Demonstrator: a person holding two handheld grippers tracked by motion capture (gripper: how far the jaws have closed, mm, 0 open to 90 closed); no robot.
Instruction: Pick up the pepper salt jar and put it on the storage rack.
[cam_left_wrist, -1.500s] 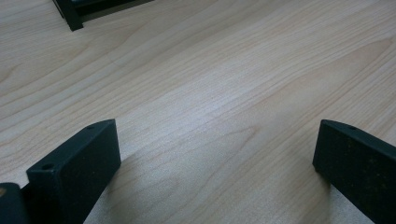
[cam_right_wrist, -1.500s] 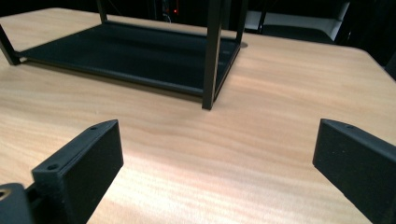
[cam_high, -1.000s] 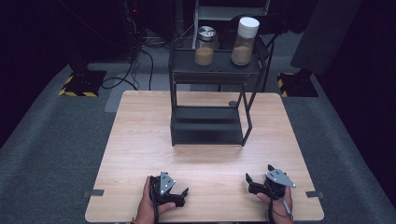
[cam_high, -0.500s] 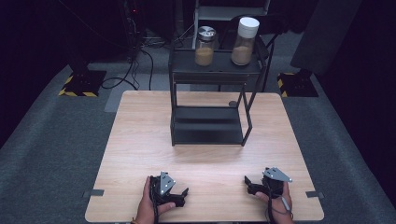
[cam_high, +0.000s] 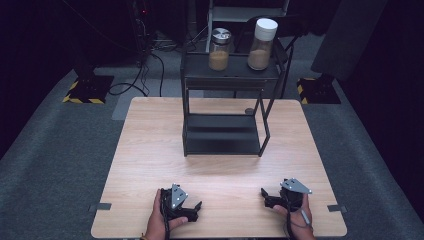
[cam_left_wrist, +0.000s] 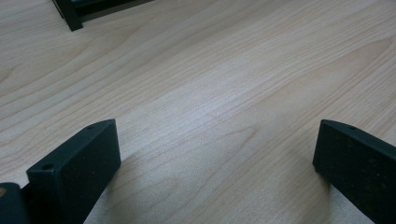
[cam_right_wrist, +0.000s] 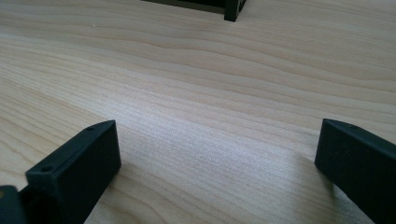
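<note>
Wooden table (cam_high: 150, 165) sitting under dim light. Black two-tier rack (cam_high: 223, 115) standing at far edge, centre. Two jars (cam_high: 219, 49) of tan powder resting on top tier, likely awaiting pickup. Left gripper (cam_high: 196, 206) and right gripper (cam_high: 264, 194) resting near front edge, jaws wide, holding nothing.
</note>
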